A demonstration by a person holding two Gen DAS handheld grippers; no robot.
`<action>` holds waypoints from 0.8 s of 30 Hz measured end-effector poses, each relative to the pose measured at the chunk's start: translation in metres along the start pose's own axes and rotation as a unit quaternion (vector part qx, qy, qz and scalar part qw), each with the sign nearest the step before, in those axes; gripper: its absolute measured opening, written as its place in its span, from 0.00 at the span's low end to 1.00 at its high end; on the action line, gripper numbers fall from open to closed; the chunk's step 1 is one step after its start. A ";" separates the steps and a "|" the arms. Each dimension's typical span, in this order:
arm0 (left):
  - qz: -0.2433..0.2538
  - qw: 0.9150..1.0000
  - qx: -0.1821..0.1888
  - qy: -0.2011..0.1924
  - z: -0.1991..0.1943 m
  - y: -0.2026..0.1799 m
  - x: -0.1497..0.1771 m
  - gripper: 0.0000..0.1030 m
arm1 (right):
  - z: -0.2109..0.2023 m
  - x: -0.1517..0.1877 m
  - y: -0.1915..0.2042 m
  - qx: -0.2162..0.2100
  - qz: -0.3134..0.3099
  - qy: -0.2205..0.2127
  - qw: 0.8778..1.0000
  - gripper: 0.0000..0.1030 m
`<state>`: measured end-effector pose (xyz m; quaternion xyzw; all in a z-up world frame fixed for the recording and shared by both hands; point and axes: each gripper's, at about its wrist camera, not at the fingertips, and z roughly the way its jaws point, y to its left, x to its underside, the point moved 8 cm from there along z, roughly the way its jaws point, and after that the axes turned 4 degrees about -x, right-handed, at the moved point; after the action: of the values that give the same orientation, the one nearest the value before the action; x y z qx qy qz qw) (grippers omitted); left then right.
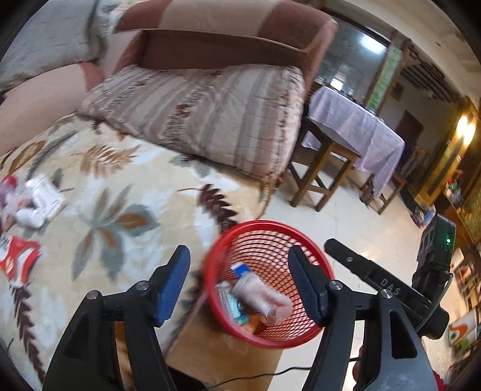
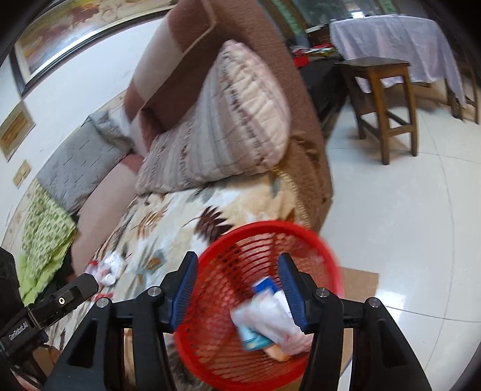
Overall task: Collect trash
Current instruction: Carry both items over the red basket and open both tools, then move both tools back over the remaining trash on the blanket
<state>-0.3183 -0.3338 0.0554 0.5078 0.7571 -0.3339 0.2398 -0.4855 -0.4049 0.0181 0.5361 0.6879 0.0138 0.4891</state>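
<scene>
Nearest the lens, the left gripper point(image 1: 239, 281) stands wide open with nothing between its blue pads, and the right gripper point(image 2: 237, 284) is likewise spread wide and empty, both hanging above a red mesh basket point(image 1: 300, 338). The basket stands on the pale tiled floor point(image 2: 405, 210), against the edge of the sofa seat, partly over a piece of brown cardboard point(image 2: 359, 281). In it lie several pieces of trash: a pinkish crumpled plastic bag point(image 1: 264, 296), a blue and white carton point(image 1: 239, 269) and a teal-printed wrapper point(image 1: 236, 306). In the left wrist view the right gripper's black body shows to the right of the basket. Further off, on the leaf-patterned blanket point(image 1: 120, 192) that covers the seat, more trash waits: a red and white wrapper point(image 1: 18, 258), a white printed packet point(image 1: 48, 195) and a crumpled white piece point(image 1: 28, 217), all well apart from the basket. Behind the blanket a striped cushion point(image 1: 210, 114) leans on the brown armrest point(image 1: 228, 27). Beyond the sofa stands a wooden stool point(image 2: 387, 102) beside a table draped in a lilac cloth point(image 2: 390, 42).
</scene>
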 end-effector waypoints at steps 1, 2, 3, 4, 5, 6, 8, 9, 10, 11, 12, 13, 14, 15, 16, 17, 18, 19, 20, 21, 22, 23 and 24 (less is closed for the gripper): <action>-0.007 1.000 -0.008 -0.003 -0.005 0.010 0.001 0.69 | 0.003 0.004 0.008 -0.008 -0.006 0.005 1.000 0.57; -0.018 1.000 -0.023 -0.006 -0.013 0.026 0.004 0.70 | 0.006 0.007 0.017 -0.014 -0.014 0.011 1.000 0.57; -0.024 0.999 -0.032 -0.006 -0.017 0.037 0.006 0.71 | 0.011 0.013 0.032 -0.025 -0.030 0.022 0.999 0.57; -0.031 0.999 -0.045 -0.004 -0.022 0.049 0.010 0.71 | 0.014 0.018 0.042 -0.034 -0.041 0.028 0.998 0.57; -0.040 0.998 -0.058 0.000 -0.029 0.066 0.015 0.71 | 0.017 0.023 0.052 -0.041 -0.051 0.033 0.997 0.57; -0.047 0.997 -0.063 0.001 -0.035 0.076 0.018 0.71 | 0.020 0.029 0.064 -0.048 -0.062 0.039 0.996 0.57; -0.059 0.994 -0.093 0.002 -0.048 0.105 0.028 0.71 | 0.029 0.040 0.087 -0.065 -0.082 0.058 0.993 0.57; -0.062 0.992 -0.107 0.001 -0.053 0.118 0.032 0.71 | 0.035 0.046 0.099 -0.075 -0.090 0.070 0.991 0.57; -0.066 0.991 -0.120 -0.001 -0.059 0.132 0.036 0.71 | 0.041 0.051 0.112 -0.085 -0.100 0.082 0.988 0.57; -0.076 0.988 -0.137 -0.003 -0.066 0.150 0.041 0.71 | 0.046 0.056 0.122 -0.091 -0.108 0.090 0.986 0.57; -0.088 0.985 -0.149 -0.004 -0.073 0.165 0.045 0.71 | 0.051 0.061 0.133 -0.097 -0.118 0.099 0.983 0.57; -0.107 0.982 -0.157 -0.008 -0.080 0.186 0.050 0.71 | 0.057 0.066 0.144 -0.102 -0.128 0.109 0.980 0.57; -0.120 0.980 -0.161 -0.010 -0.084 0.200 0.054 0.71 | 0.063 0.072 0.156 -0.110 -0.138 0.120 0.977 0.57; -0.136 0.976 -0.172 -0.010 -0.089 0.218 0.058 0.71 | 0.068 0.076 0.166 -0.116 -0.145 0.127 0.974 0.58; -0.154 0.970 -0.189 -0.011 -0.096 0.241 0.062 0.71 | 0.076 0.082 0.181 -0.122 -0.162 0.140 0.969 0.57; -0.164 0.966 -0.199 -0.014 -0.100 0.255 0.064 0.71 | 0.082 0.086 0.190 -0.125 -0.173 0.148 0.966 0.58; -0.177 0.962 -0.208 -0.016 -0.104 0.272 0.067 0.71 | 0.087 0.090 0.200 -0.131 -0.184 0.155 0.962 0.60; -0.188 0.958 -0.216 -0.017 -0.108 0.287 0.070 0.71 | 0.095 0.095 0.213 -0.140 -0.194 0.166 0.957 0.63; -0.199 0.953 -0.227 -0.019 -0.111 0.304 0.072 0.71 | 0.103 0.099 0.227 -0.149 -0.205 0.177 0.951 0.65; -0.207 0.949 -0.237 -0.023 -0.114 0.318 0.074 0.71 | 0.109 0.103 0.235 -0.155 -0.212 0.186 0.947 0.70; -0.214 0.945 -0.247 -0.028 -0.117 0.332 0.078 0.71 | 0.121 0.110 0.252 -0.173 -0.226 0.208 0.936 0.72; -0.218 0.941 -0.258 -0.030 -0.119 0.345 0.082 0.71 | 0.128 0.114 0.259 -0.179 -0.232 0.217 0.931 0.73; -0.221 0.938 -0.267 -0.029 -0.118 0.356 0.084 0.71 | 0.137 0.119 0.267 -0.182 -0.242 0.226 0.926 0.73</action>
<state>-0.0217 -0.1009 -0.0191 0.2354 0.9042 -0.1784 0.3086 -0.1910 -0.2713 0.0133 0.2380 0.8747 0.1409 0.3980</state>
